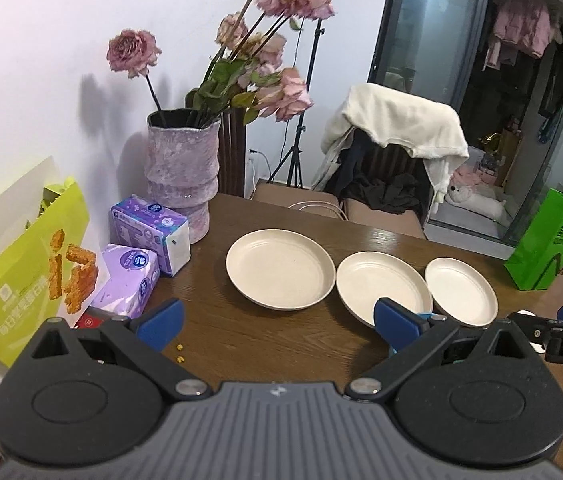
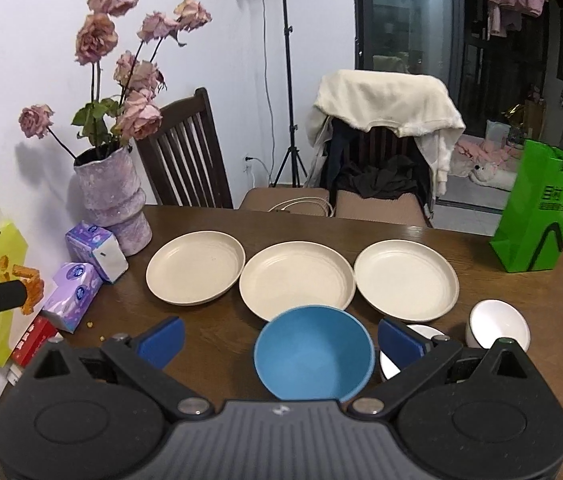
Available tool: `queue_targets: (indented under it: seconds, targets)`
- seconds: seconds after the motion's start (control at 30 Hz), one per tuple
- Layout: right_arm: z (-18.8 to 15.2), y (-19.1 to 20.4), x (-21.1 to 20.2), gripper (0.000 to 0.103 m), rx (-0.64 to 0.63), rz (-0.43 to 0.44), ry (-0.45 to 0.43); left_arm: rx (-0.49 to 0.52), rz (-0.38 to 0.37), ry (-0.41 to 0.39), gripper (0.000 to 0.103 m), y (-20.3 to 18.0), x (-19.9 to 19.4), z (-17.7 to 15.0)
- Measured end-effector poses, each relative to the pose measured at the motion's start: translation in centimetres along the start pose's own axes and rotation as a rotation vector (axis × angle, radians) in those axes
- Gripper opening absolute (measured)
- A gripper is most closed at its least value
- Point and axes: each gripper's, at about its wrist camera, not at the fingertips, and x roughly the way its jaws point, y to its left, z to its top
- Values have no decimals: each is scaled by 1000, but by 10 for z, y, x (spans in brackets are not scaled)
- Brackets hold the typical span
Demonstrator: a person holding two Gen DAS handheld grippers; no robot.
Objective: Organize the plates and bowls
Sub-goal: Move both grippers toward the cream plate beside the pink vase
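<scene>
both grippers, left gripper (image 1: 277, 330) and right gripper (image 2: 279, 342), gape empty; the blue bowl (image 2: 313, 354) just beside the middle plate (image 2: 297, 280) could get knocked.

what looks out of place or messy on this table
A few small yellow crumbs lie loose on the dark wooden table, near the purple tissue pack. The pink roses in the mottled purple vase are wilted and drooping. The three cream round plates sit in a tidy row, undamaged.

Vase of dried roses (image 2: 111, 200), tissue packs (image 2: 95, 251), green bag (image 2: 537, 220)
</scene>
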Motion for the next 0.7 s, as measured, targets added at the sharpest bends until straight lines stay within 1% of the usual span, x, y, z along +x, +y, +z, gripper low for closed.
queue_targets:
  seconds: [0.37,0.7]
  targets:
    - [30,21,79,103,-8,22,62,-28,32,48,103,22,63,20]
    - [56,39,149,103,-15,34,105,-59,61,75,103,43,123,46]
